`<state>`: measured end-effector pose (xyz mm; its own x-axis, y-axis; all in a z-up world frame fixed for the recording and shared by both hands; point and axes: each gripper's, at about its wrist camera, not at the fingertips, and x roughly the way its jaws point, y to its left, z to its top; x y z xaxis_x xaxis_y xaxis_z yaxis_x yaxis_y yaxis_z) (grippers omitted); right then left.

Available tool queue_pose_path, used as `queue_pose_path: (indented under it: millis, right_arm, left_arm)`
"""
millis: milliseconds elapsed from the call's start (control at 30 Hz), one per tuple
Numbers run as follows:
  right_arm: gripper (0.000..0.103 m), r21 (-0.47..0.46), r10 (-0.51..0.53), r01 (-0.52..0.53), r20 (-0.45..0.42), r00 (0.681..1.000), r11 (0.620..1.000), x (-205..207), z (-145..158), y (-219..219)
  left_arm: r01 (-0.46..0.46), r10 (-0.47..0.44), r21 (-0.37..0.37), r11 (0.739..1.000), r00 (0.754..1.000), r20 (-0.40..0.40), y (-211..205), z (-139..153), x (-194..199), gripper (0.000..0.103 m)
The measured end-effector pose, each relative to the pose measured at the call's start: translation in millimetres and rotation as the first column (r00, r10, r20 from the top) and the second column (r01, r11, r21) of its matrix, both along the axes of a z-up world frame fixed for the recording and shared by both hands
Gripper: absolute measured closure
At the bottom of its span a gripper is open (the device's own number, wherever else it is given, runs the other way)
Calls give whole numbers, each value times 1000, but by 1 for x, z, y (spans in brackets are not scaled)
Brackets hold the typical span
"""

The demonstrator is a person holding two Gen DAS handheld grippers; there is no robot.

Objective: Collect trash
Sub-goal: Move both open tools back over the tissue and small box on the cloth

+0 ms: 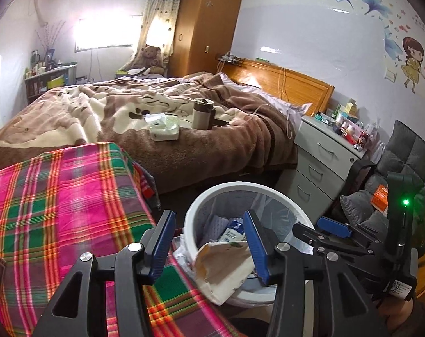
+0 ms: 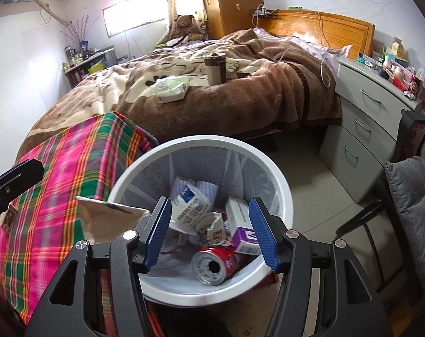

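Left wrist view: crumpled beige paper wrapper rests on the white round plastic bin's near rim, beside the plaid table's edge, between the left gripper's half-open jaws, unpinched. It looks light, soft and crushable; pinch its raised fold. Right gripper hangs wide and empty over the bin.

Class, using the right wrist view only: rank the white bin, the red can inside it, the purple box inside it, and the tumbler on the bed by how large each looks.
1. white bin
2. red can
3. tumbler: farther off, so likely bigger than it looks
4. purple box: partly hidden, so unsure
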<state>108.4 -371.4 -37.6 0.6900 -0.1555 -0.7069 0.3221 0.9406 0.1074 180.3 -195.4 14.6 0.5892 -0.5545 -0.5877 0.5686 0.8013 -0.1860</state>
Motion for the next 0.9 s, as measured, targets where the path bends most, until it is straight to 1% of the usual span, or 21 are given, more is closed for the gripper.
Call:
queue_pose_path:
  millis: [367,667,733,900]
  right_arm:
    - [44,0,51,-51,26,998,999,2,5,26]
    - [44,-1,173,-173,36,984,985,9,-2,67]
    - [44,0,210,-210,22,977,978,13,-7,78]
    - [44,-33,285,-285,-13,959,958,24,-21,101]
  left_arm:
    - [-97,97,19,995,995,11,47,-1,0,53]
    - [-147,147,7,989,989,26,78,2,-6,53]
    - [-157,157,9,988,987,27,84,1,-7,53]
    - [-181,181,10,983,983,15,96,-2,-7,53]
